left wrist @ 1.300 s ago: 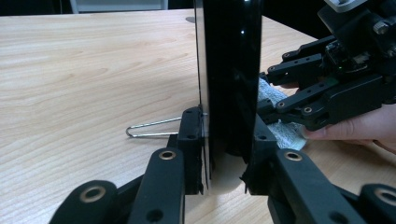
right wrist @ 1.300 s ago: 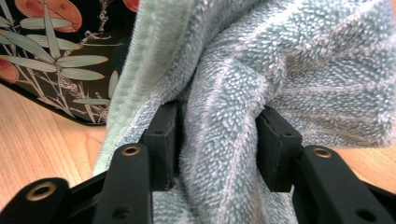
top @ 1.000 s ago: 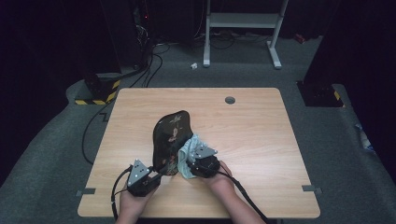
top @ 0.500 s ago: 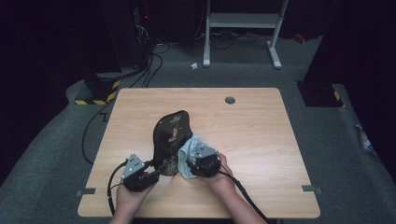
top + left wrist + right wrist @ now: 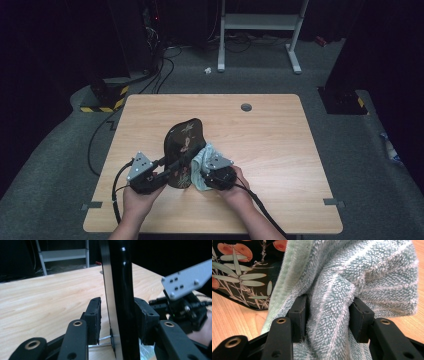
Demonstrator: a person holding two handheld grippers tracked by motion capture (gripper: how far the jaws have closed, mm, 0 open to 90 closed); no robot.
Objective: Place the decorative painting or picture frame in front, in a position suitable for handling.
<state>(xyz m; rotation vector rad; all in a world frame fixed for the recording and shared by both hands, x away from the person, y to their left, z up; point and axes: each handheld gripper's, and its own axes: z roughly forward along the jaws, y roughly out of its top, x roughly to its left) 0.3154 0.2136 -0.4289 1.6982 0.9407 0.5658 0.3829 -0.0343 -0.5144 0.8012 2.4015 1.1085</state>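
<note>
Tilting a black lacquer tray [image 5: 183, 150] on edge, the left hand-held gripper [image 5: 172, 167] clamps its rim so the right hand-held gripper [image 5: 200, 172], clamped on a pale-green towel [image 5: 204, 159], can wipe it.

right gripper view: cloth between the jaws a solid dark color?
No, the towel pinched between the jaws of the right gripper is pale blue-green terry with a light green hem.

Wooden table [image 5: 280, 150] under lacquered tray [image 5: 182, 137], towel [image 5: 202, 159]

Tray [image 5: 183, 142] tilted on table [image 5: 270, 150], towel [image 5: 202, 159] just right, seemingly touching it
</note>
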